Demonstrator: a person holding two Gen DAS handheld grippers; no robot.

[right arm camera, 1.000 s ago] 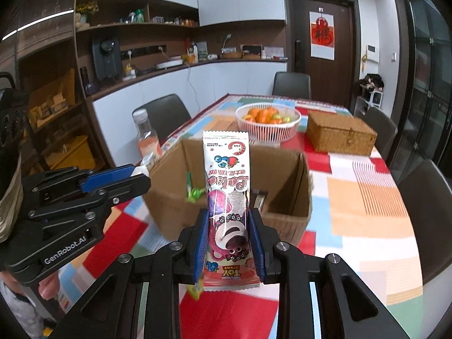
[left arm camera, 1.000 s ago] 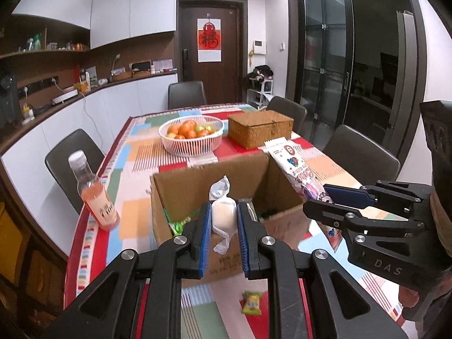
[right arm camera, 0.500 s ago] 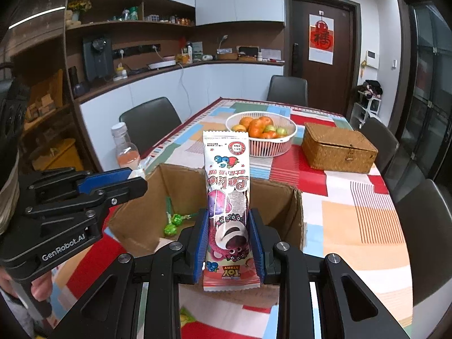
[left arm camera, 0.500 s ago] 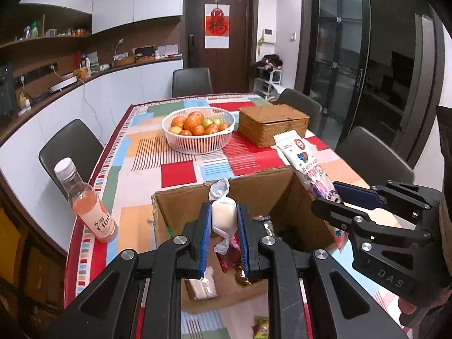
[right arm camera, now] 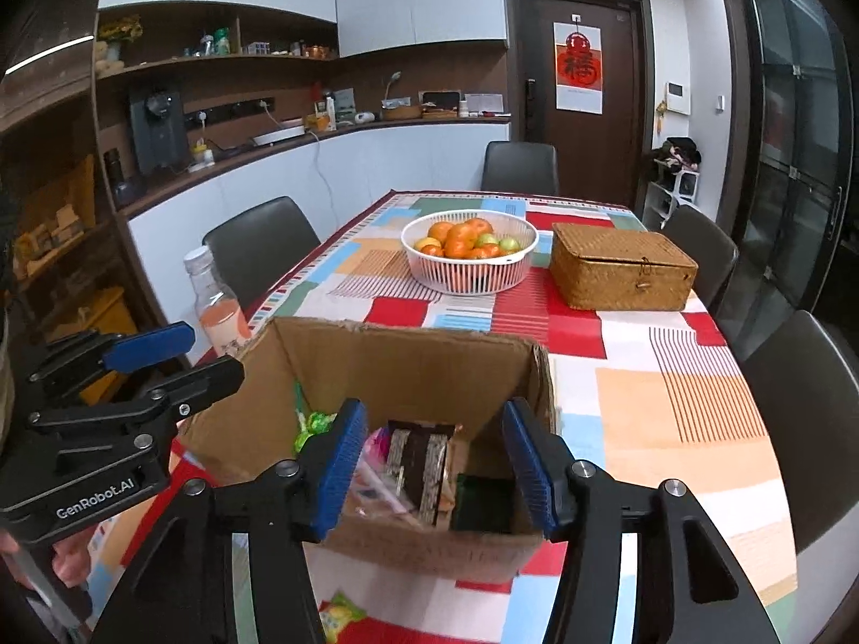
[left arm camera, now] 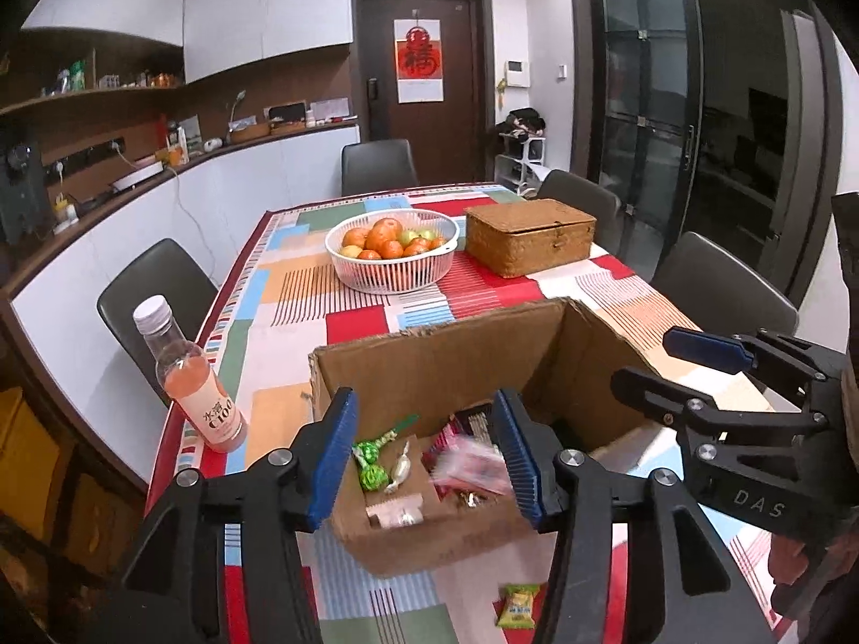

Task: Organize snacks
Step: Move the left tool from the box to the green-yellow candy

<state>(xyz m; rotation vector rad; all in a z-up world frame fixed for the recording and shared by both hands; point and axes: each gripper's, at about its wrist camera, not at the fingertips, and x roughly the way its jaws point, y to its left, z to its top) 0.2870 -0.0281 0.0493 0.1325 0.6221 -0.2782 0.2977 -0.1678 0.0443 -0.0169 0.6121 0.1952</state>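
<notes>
An open cardboard box (left arm camera: 440, 354) (right arm camera: 402, 359) stands on the patchwork tablecloth, with both grippers over its near side. My left gripper (left arm camera: 427, 456) has its jaws opening, with nothing between the blue pads. Below it in the box lie green lollipops (left arm camera: 370, 461), a silver-wrapped sweet (left arm camera: 400, 467) and a blurred pink packet (left arm camera: 470, 464). My right gripper (right arm camera: 436, 461) is also opening and holds nothing; a dark packet (right arm camera: 419, 461) stands in the box under it. Each gripper shows in the other's view, the right gripper (left arm camera: 644, 359) and the left gripper (right arm camera: 212, 351). A small yellow-green snack (left arm camera: 516, 604) (right arm camera: 338, 614) lies on the cloth before the box.
A bottle of pink drink (left arm camera: 196, 392) (right arm camera: 217, 311) stands left of the box near the table's edge. Beyond the box are a white fruit basket (left arm camera: 392, 252) and a wicker box (left arm camera: 529, 236). Dark chairs ring the table.
Both grippers moved forward over the box and opened. The white-wrapped sweet left the left jaws and the long pink packet left the right jaws, both now down in the box.
</notes>
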